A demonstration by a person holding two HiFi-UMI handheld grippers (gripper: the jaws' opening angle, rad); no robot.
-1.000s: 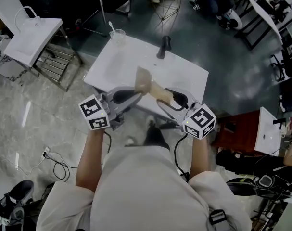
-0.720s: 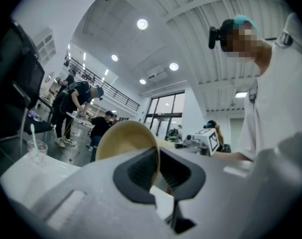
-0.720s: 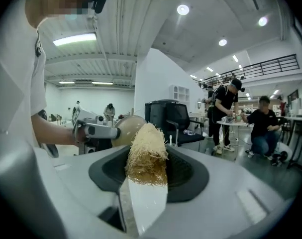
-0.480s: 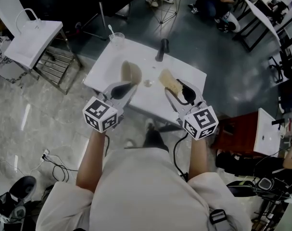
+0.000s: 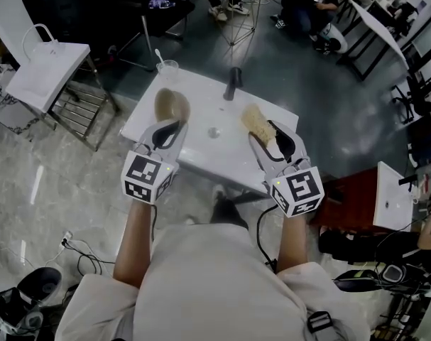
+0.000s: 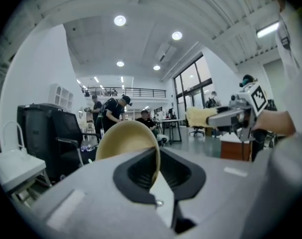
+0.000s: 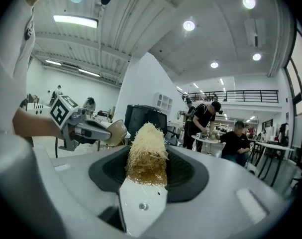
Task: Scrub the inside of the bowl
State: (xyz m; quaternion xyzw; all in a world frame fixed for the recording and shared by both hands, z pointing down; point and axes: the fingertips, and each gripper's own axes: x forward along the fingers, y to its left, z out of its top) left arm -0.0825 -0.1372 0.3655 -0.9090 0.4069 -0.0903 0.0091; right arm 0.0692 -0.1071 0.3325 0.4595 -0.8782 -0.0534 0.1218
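You're pinching the bowl (image 5: 171, 105) by its rim in nearly closed left tongs (image 5: 167, 128), gripping the scrubber (image 5: 256, 121) in wider right tongs (image 5: 270, 139), well apart above the tabletop (image 5: 208, 151). Scrub pressure is risking twisting the bowl out of that thin grip.

I'm seeing free room between left gripper (image 5: 170, 123) and right gripper (image 5: 271, 138) above the table (image 5: 201, 112), a cup (image 5: 167, 68) and dark object (image 5: 233, 84) crowding its far edge.

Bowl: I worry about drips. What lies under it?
In the head view the bowl, held by its rim in the left gripper, shows against the white table; a clear cup stands just beyond. The patch it covers cannot be seen.
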